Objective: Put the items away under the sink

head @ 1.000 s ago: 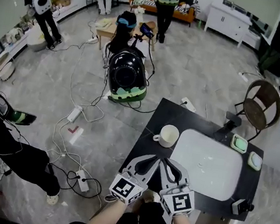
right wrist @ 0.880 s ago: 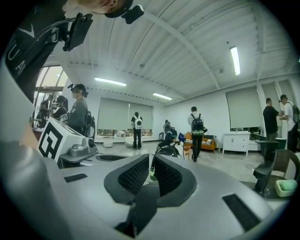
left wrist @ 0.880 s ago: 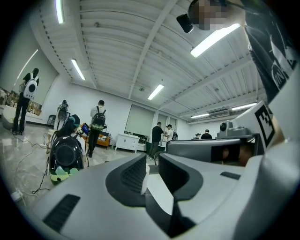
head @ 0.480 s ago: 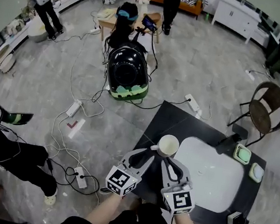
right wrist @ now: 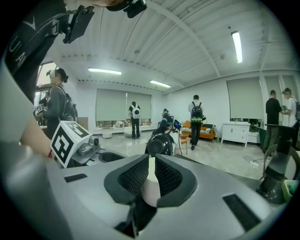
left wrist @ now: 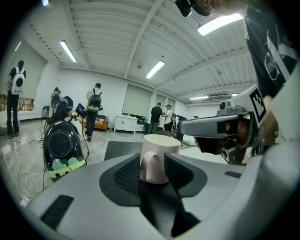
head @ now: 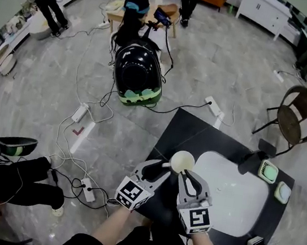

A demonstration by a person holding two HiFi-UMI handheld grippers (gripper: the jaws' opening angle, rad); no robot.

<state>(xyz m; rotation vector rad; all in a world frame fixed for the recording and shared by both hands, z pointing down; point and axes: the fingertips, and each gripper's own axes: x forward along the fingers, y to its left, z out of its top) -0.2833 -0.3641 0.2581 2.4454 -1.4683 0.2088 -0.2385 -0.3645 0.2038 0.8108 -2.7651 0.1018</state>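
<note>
A cream mug (head: 182, 162) stands on the black counter (head: 183, 130) at the left rim of the white sink (head: 229, 190). My left gripper (head: 159, 168) reaches it from the near left. In the left gripper view the mug's handle (left wrist: 151, 167) sits between the jaws of that gripper (left wrist: 152, 168), which have just been opening and do not clamp it. My right gripper (head: 185, 178) points at the mug's near side. In the right gripper view that gripper's (right wrist: 150, 176) pads leave only a thin slit, with the mug (right wrist: 149, 190) showing white through it.
Two green soap dishes (head: 268, 171) (head: 283, 192) and a dark faucet (head: 254, 154) sit beyond the sink. A small grey device (head: 255, 244) is at its near right corner. A chair (head: 298, 118), a black domed machine (head: 137, 77), cables and power strips (head: 87, 190) are on the floor.
Both grippers have moved forward from the counter's near edge up to the mug. The left jaws, shut a second ago, now stand apart around the mug's handle.
</note>
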